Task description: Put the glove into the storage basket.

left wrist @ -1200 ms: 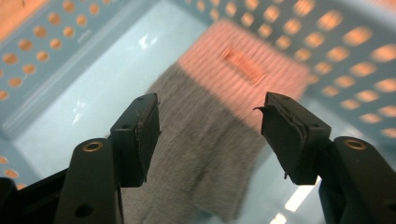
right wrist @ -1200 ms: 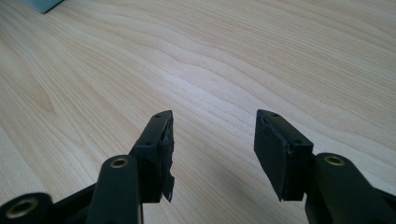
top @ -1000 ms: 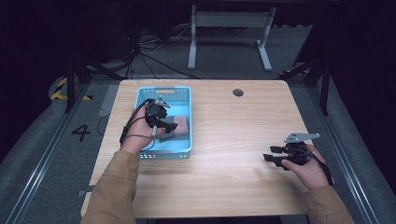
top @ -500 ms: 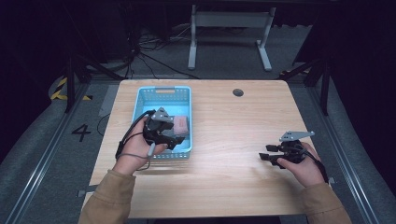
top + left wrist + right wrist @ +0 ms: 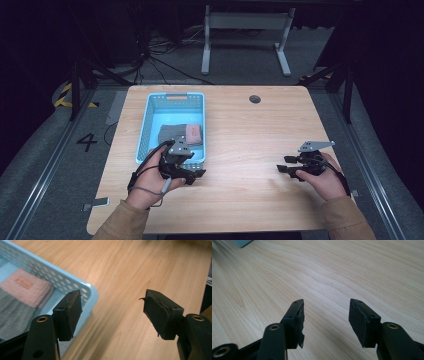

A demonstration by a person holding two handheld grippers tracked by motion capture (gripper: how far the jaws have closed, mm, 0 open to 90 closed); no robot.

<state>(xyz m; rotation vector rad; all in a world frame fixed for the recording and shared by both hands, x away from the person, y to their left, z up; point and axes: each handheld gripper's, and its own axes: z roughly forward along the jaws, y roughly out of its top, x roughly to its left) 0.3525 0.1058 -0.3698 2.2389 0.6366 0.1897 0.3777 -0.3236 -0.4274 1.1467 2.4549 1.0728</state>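
A light blue perforated basket (image 5: 145,129) stands on the left half of the wooden table (image 5: 250,135). Inside it lies a folded grey and pink cloth (image 5: 181,134), seen in the left gripper view as grey and pink cloth (image 5: 27,288) behind the basket's corner (image 5: 87,290). My left gripper (image 5: 196,175) sits at the basket's near right corner, just outside it, open with nothing between its jaws, which have just been opening. In its own view the left gripper (image 5: 112,310) spans bare table. My right gripper (image 5: 282,165) rests at the right of the table, open and empty, over bare wood (image 5: 325,315).
A dark round grommet (image 5: 255,99) sits near the table's far edge. A metal stand's feet (image 5: 245,45) stand on the floor beyond the table. Cables (image 5: 150,55) lie on the floor at the back left.
My left gripper has pulled back out of the basket toward the near edge, leaving the cloth inside. Its jaws stand a bit wider. The right gripper has stayed put.
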